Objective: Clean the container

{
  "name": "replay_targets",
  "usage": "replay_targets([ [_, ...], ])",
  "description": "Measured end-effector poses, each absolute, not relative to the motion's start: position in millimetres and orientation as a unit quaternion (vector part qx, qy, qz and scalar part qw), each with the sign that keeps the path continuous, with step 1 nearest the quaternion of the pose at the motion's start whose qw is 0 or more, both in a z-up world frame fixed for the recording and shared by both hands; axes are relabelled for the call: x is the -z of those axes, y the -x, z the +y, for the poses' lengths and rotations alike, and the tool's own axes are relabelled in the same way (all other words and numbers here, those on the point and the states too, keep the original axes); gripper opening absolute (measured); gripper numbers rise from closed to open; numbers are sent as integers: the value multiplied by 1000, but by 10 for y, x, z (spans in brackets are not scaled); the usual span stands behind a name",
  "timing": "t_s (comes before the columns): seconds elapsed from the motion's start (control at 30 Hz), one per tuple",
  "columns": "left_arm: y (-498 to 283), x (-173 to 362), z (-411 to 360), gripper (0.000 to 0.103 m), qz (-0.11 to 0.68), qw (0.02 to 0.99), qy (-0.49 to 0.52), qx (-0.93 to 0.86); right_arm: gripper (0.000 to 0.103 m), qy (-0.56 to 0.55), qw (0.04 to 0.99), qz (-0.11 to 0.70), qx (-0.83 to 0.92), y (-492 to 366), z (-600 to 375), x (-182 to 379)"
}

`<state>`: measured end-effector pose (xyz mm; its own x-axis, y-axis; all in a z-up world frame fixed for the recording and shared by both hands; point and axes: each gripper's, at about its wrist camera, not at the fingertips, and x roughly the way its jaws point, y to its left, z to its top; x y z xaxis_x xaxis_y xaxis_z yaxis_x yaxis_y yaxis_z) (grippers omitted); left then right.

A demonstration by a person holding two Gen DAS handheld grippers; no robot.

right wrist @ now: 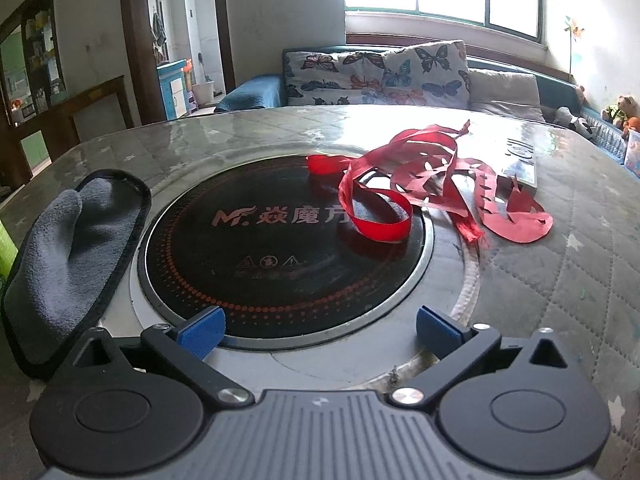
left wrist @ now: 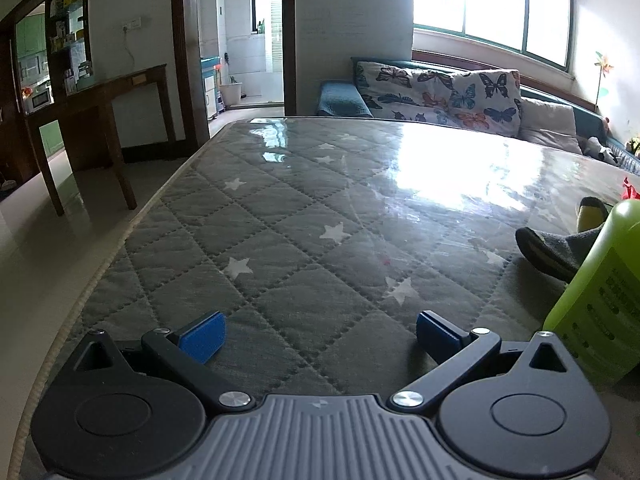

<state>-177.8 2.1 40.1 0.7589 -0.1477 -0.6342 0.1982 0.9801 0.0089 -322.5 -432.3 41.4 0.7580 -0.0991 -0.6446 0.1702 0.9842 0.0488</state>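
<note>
My left view's edge cuts the green bottle (left wrist: 600,300), its label print unreadable; it hides part of the grey cloth (left wrist: 560,248); red ribbons (right wrist: 432,188) cover the cooktop's (right wrist: 280,248) far rim.

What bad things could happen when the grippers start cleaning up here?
The red ribbon lies partly on the black cooktop, so wiping could drag or tangle it. The green bottle stands right beside the open left gripper and might get knocked over.
</note>
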Motion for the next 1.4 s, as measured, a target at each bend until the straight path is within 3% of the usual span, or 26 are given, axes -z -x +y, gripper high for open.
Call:
replay_targets([
  [1.4, 1766, -392, 34, 103, 334, 937, -42, 92, 103, -39, 935, 344, 79, 3233, -4288, -412],
])
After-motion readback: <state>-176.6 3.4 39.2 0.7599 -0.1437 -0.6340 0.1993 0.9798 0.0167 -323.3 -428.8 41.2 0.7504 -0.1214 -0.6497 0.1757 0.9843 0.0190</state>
